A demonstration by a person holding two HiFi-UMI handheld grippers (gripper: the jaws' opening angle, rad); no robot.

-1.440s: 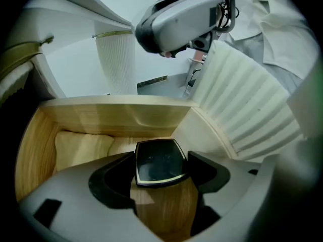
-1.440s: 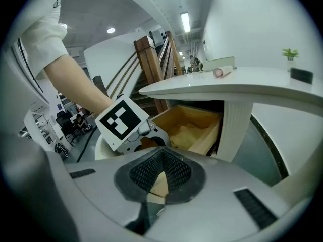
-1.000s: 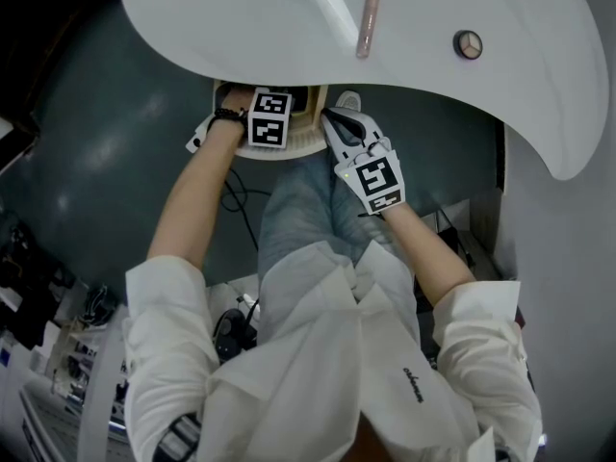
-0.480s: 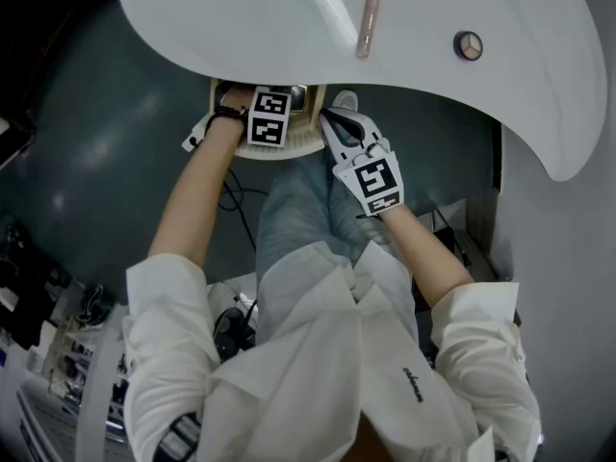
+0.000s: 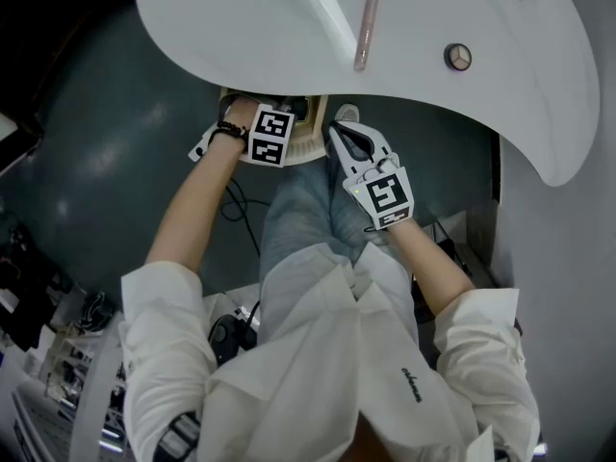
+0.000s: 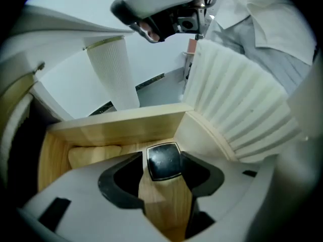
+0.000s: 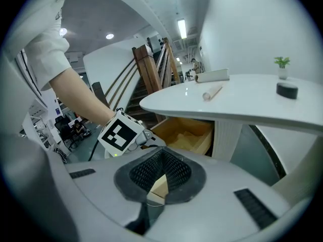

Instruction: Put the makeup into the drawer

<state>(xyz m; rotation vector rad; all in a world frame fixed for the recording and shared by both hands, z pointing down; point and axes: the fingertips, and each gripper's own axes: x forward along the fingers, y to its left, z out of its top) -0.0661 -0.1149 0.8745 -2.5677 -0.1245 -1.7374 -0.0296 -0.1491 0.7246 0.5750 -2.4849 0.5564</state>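
Observation:
A black square compact (image 6: 164, 161) lies on the floor of the open wooden drawer (image 6: 116, 122) under the white table (image 5: 289, 27). My left gripper (image 6: 163, 174) points down into the drawer. Its jaws are closing, and the compact shows between them just past the tips, with no pad pressing on it. My right gripper (image 7: 160, 158) hovers in front of the drawer (image 7: 186, 132), shut and empty. On the table top lie a pink tube (image 5: 365, 33) and a round compact (image 5: 458, 57).
The drawer's ribbed white front (image 6: 237, 115) curves along the right of the left gripper view. A ribbed pedestal (image 6: 113, 74) stands behind the drawer. A small plant (image 7: 281, 64) and a roll (image 7: 212, 75) sit on the table. My knees (image 5: 308, 200) are below the drawer.
Both grippers have risen a little at the drawer. The left gripper's marker cube has rolled slightly.

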